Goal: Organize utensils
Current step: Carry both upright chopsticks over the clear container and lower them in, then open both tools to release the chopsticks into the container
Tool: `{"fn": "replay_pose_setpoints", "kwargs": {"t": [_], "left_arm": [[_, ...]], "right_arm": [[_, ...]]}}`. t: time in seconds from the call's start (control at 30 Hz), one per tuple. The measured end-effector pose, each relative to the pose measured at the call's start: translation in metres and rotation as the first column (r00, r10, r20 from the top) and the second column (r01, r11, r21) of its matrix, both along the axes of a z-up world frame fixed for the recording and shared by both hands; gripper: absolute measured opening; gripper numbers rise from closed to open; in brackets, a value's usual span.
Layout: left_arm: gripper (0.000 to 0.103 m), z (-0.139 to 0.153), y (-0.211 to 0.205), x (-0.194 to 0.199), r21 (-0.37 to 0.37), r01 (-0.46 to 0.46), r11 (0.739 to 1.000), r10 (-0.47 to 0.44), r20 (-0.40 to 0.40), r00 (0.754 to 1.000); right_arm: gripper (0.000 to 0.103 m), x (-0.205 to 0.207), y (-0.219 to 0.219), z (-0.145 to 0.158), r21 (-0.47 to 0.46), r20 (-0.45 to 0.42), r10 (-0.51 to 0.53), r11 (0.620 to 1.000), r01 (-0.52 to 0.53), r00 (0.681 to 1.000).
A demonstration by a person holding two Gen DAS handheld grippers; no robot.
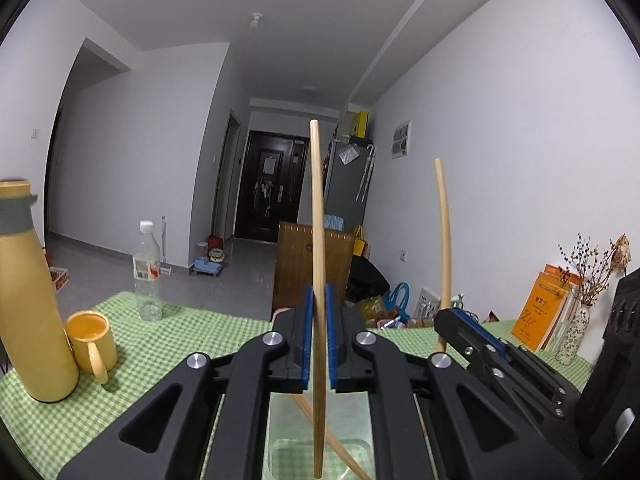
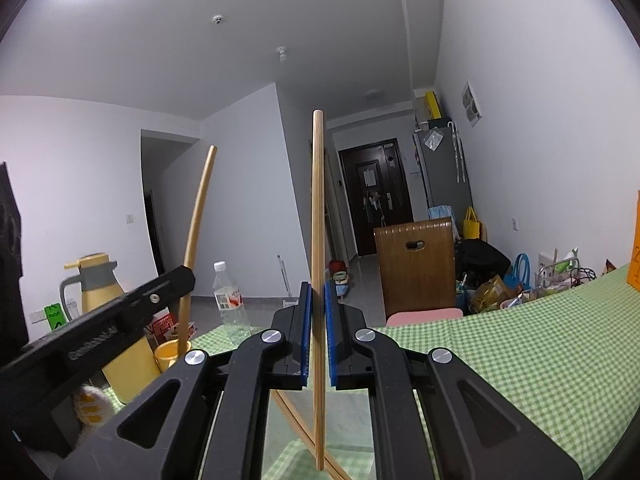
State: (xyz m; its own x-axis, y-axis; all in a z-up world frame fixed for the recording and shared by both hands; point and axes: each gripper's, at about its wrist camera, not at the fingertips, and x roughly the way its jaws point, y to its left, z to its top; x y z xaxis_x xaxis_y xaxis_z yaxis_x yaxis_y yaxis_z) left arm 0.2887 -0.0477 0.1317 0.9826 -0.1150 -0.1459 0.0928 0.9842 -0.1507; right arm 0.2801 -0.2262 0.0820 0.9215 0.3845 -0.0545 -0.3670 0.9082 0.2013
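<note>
My left gripper (image 1: 319, 312) is shut on a wooden chopstick (image 1: 318, 240) that stands upright between its blue pads. My right gripper (image 2: 318, 312) is shut on a second upright wooden chopstick (image 2: 318, 220). Each gripper shows in the other's view: the right one (image 1: 468, 320) with its chopstick (image 1: 443, 232), the left one (image 2: 176, 280) with its chopstick (image 2: 196, 224). Below both grippers stands a clear glass container (image 1: 352, 456), with another chopstick (image 1: 340, 444) leaning inside it; it also shows in the right wrist view (image 2: 296, 420).
A green checked tablecloth (image 1: 180, 344) covers the table. A yellow flask (image 1: 28, 292), a yellow mug (image 1: 92, 340) and a clear plastic bottle (image 1: 147, 272) stand at the left. Orange books (image 1: 540, 312) and a vase of dried flowers (image 1: 576, 332) stand at the right. A wooden chair (image 2: 416, 264) is behind the table.
</note>
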Motion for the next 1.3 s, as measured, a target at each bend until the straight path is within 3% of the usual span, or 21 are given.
{"fn": "replay_pose_setpoints", "kwargs": {"t": [0.17, 0.43, 1.13, 1.17, 1.27, 1.3], "left_arm": [[0.004, -0.024, 0.004, 0.016, 0.000, 0.033, 0.999, -0.033, -0.029, 0.999], [0.004, -0.051, 0.011, 0.018, 0.018, 0.051, 0.999, -0.051, 0.000, 0.999], [0.006, -0.059, 0.017, 0.024, 0.021, 0.072, 0.997, -0.071, -0.025, 0.997], [0.007, -0.057, 0.016, 0.023, 0.018, 0.076, 0.997, -0.075, -0.025, 0.997], [0.030, -0.053, 0.021, 0.018, -0.001, 0.065, 0.998, -0.065, -0.011, 0.998], [0.036, -0.051, 0.023, 0.017, -0.009, 0.055, 0.998, -0.055, -0.003, 0.998]], "right_arm": [[0.007, 0.002, 0.005, -0.014, -0.015, -0.010, 0.009, 1.000, -0.010, 1.000], [0.007, 0.002, 0.005, -0.020, -0.026, -0.010, 0.029, 0.999, -0.029, 1.000], [0.008, 0.008, 0.005, -0.020, -0.034, -0.071, 0.020, 0.999, -0.022, 0.997], [0.012, 0.008, 0.003, -0.020, -0.029, -0.075, 0.017, 0.999, -0.019, 0.997], [0.039, 0.007, -0.001, -0.019, -0.011, -0.075, -0.005, 1.000, 0.004, 0.997], [0.040, 0.006, -0.003, -0.019, -0.007, -0.069, -0.013, 1.000, 0.012, 0.998]]}}
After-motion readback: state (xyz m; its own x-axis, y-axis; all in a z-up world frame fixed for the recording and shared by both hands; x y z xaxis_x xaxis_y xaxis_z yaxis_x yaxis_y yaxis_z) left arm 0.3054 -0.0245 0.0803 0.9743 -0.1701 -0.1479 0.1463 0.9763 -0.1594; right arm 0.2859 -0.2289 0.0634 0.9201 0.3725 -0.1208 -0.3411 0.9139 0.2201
